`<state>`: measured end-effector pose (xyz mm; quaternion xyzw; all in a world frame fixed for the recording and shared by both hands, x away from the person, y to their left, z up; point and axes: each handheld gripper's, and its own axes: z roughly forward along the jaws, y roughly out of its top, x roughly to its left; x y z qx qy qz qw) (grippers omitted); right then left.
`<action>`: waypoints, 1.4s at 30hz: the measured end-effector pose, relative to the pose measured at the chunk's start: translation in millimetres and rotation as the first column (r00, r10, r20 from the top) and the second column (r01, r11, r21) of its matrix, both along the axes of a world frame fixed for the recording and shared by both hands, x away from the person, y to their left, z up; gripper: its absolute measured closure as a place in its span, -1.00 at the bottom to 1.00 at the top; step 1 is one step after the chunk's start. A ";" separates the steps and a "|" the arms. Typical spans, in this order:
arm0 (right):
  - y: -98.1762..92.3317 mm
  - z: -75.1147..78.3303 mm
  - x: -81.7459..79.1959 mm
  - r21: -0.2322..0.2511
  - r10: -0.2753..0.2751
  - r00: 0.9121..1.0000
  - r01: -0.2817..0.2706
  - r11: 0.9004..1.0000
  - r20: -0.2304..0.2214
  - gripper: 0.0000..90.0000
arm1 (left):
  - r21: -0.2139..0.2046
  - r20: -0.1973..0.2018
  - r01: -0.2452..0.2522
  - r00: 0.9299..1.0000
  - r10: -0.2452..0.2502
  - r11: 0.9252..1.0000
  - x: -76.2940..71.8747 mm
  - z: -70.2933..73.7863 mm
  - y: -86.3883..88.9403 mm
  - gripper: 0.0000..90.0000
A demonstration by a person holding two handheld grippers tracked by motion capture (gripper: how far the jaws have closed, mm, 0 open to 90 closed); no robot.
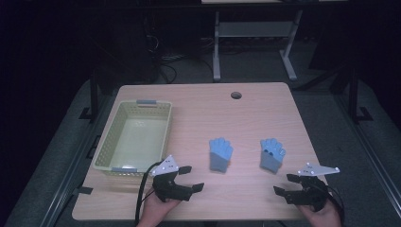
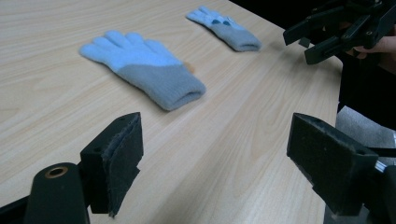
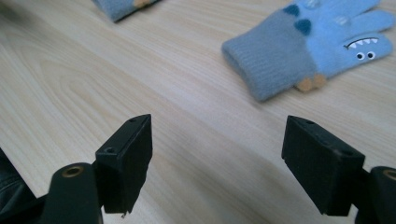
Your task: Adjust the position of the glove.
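we hold the left gripper (image 1: 188, 178) and the right gripper (image 1: 287, 184) low at the near edge of the wooden surface (image 1: 246, 113), both with jaws wide apart and empty. two blue gloves lie flat just ahead, the left glove (image 1: 220, 154) and the right glove (image 1: 272, 154) with a little monster face. a yellow basket (image 1: 106, 146) sits at the left.

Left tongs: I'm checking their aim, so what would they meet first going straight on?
Probably the nearer blue glove; the open left tongs face it across bare table, though depth is unclear.
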<state>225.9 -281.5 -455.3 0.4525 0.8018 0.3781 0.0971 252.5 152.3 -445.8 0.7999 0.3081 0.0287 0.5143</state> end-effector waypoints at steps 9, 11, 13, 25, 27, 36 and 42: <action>-1.3 -0.4 4.2 0.012 -0.004 1.000 0.004 1.000 0.001 -0.52 | 0.011 0.002 -0.010 1.000 0.010 1.000 -1.6 0.9 3.7 -0.60; -1.1 -0.9 7.4 0.008 -0.003 1.000 0.003 1.000 -0.002 -0.54 | 0.009 0.011 -0.018 1.000 0.018 1.000 -2.0 2.3 5.9 -0.60; 0.6 -0.1 10.0 0.010 0.001 1.000 -0.001 1.000 -0.013 -0.55 | 0.000 0.013 -0.024 1.000 0.024 1.000 -1.3 2.1 6.5 -0.60; 11.8 9.8 29.5 -0.029 0.047 0.999 -0.048 0.998 -0.022 -0.58 | 0.005 0.010 -0.042 0.999 0.041 0.999 1.5 0.2 10.6 -0.60; 12.3 13.7 34.2 -0.023 0.054 0.998 -0.054 0.998 -0.019 -0.57 | 0.005 0.010 -0.046 0.999 0.046 0.999 0.4 0.4 12.1 -0.60; 11.5 31.0 56.0 -0.032 0.055 0.998 -0.056 0.998 -0.016 -0.54 | -0.001 0.004 -0.045 0.999 0.045 0.999 0.4 -1.0 11.0 -0.60; 11.1 36.8 70.3 -0.059 0.067 0.997 -0.070 0.996 -0.042 -0.54 | 0.006 0.010 -0.040 0.999 0.040 0.999 -0.9 -0.8 10.0 -0.60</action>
